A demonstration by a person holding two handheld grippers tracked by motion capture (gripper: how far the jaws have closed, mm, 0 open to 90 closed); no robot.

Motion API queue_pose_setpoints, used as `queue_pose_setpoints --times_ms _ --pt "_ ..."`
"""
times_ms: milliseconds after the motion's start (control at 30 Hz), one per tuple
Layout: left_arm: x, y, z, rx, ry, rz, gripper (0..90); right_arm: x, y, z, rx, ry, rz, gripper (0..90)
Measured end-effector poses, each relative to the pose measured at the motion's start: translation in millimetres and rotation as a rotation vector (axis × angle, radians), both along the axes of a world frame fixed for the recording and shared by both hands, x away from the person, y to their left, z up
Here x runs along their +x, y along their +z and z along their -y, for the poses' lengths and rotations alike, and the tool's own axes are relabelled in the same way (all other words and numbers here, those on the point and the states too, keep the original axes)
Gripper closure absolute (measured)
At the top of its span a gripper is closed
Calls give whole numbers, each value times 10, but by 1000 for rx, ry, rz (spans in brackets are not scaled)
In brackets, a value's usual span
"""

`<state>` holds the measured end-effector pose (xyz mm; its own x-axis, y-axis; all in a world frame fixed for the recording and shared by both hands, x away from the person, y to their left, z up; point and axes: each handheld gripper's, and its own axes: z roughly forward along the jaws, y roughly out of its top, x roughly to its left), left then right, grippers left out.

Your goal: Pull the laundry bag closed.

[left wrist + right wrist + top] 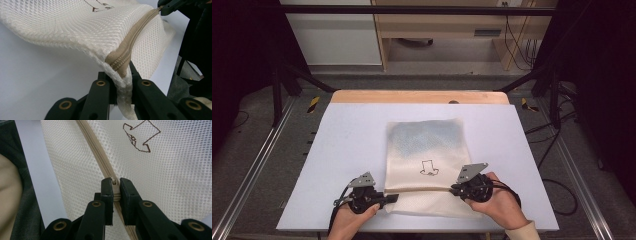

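Observation:
A cream mesh zip bag lies flat on the white table, with a small line drawing on it. Its tan zipper runs across the near end. My left gripper is shut on the bag's left edge at the zipper's end, lifting that corner of the mesh bag a little. My right gripper is shut on the zipper pull at the right end of the zipper. The right gripper also appears far off in the left gripper view.
A wooden strip borders the table's far edge. Metal rails run along both sides on the floor. Cables trail at the right. A cabinet stands beyond the table. Bare tabletop lies left and right of the bag.

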<state>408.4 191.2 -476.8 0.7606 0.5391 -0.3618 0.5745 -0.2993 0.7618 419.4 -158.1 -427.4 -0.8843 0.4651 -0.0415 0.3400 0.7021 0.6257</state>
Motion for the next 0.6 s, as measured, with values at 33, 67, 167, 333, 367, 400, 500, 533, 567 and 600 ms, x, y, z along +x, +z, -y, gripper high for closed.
queue_pose_setpoints --times_ms 33,67,167,333,367,400,500,533,567,600 --pt "0 -1 1 2 -1 0 843 -2 -1 9 -2 -4 -2 821" --pt "0 -2 0 2 -1 0 843 -2 -7 18 2 -4 1 821" --pt "1 -3 0 2 0 -1 843 -7 -9 51 -2 -13 -1 821" --pt "1 -9 1 2 0 -3 843 -18 -18 91 3 -21 -5 821" --pt "1 -9 1 3 0 -2 843 -19 -19 97 2 -21 -4 821" --pt "1 -9 2 5 1 -1 843 -20 -23 101 6 -25 -6 821" --pt "-2 -4 3 7 0 0 843 -22 -37 113 7 -25 -6 821" --pt "0 -1 2 8 -1 3 843 -28 -32 110 7 -32 -16 821" --pt "1 0 2 8 -2 3 843 -23 -37 113 7 -25 -6 821" --pt "3 0 1 8 -2 3 843 -23 -36 115 6 -25 -6 821"
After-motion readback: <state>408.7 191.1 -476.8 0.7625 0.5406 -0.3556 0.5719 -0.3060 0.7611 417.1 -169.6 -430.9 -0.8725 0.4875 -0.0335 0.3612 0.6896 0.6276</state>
